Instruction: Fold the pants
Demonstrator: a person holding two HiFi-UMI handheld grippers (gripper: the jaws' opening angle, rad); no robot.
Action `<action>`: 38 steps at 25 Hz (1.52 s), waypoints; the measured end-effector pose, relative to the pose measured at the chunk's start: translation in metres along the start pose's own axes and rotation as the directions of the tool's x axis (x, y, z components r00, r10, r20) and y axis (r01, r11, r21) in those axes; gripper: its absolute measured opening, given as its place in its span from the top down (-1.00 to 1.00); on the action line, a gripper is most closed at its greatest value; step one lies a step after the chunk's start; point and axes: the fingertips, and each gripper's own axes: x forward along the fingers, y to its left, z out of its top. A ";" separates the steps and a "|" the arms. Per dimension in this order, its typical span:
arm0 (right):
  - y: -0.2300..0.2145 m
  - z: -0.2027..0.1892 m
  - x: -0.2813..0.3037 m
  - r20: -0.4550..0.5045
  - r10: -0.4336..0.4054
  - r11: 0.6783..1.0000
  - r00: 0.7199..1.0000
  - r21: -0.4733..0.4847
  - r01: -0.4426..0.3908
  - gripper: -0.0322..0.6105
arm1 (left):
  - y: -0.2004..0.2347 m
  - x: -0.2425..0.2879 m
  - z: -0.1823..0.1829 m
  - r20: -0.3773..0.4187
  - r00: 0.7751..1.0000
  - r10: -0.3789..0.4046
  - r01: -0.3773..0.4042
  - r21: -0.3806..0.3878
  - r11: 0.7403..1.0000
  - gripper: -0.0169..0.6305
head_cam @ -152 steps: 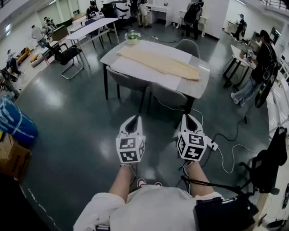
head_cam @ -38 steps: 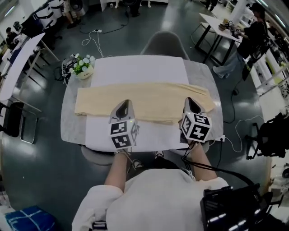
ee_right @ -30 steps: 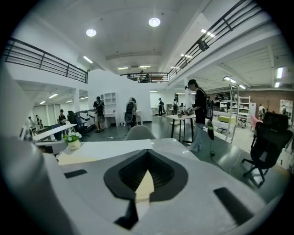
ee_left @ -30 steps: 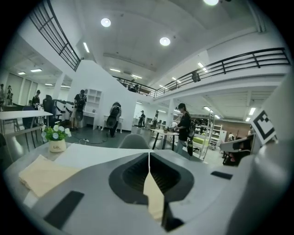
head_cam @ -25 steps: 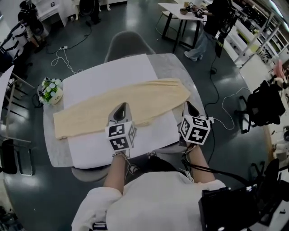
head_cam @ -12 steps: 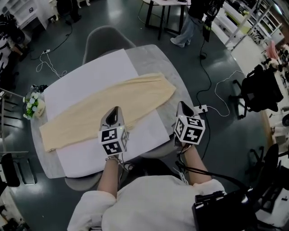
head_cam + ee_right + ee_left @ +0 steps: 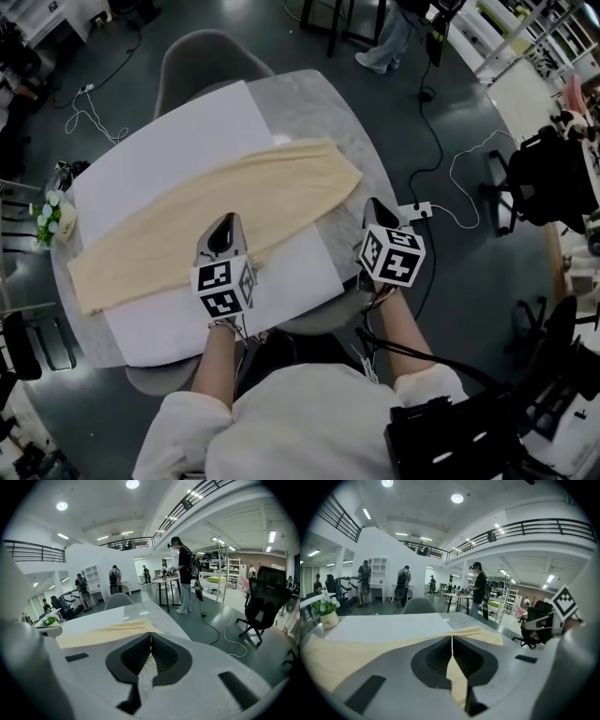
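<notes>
Overhead, plus two low across table

Bare table is lying open above and below the pants. A flower pot is standing at the frame's left edge, and a chair is sitting against the table's upper edge.

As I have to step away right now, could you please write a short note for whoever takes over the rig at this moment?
Left gripper: shut, empty, above the near edge of the pants, about mid-length.
Right gripper: shut, empty, at the near right edge of the table, beside the pants' wider end.
Pants: stretched out at full length, slantwise over the white sheet.
Done: no crosswise fold yet.
Left: take hold of the pants and fold them.
</notes>
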 end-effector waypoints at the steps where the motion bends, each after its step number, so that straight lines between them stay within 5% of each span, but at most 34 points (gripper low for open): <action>1: -0.002 -0.002 0.005 -0.010 0.007 1.000 1.000 0.005 -0.007 0.91 | 0.000 0.004 -0.002 -0.004 1.000 0.002 -0.002 -0.002 1.000 0.91; 3: -0.004 -0.004 0.015 -0.029 0.023 1.000 0.999 0.017 -0.023 0.73 | 0.000 0.011 -0.006 -0.012 1.000 0.005 -0.005 -0.008 1.000 0.91; 20: -0.020 -0.008 0.098 -0.126 0.014 0.999 0.992 -0.034 -0.018 0.54 | 0.039 0.056 -0.027 -0.084 0.994 0.069 -0.072 -0.041 0.997 0.91; 38: -0.039 -0.037 0.168 -0.231 0.077 0.994 0.970 0.092 -0.057 0.40 | 0.039 0.090 -0.053 -0.142 0.987 0.070 -0.078 -0.051 0.996 0.91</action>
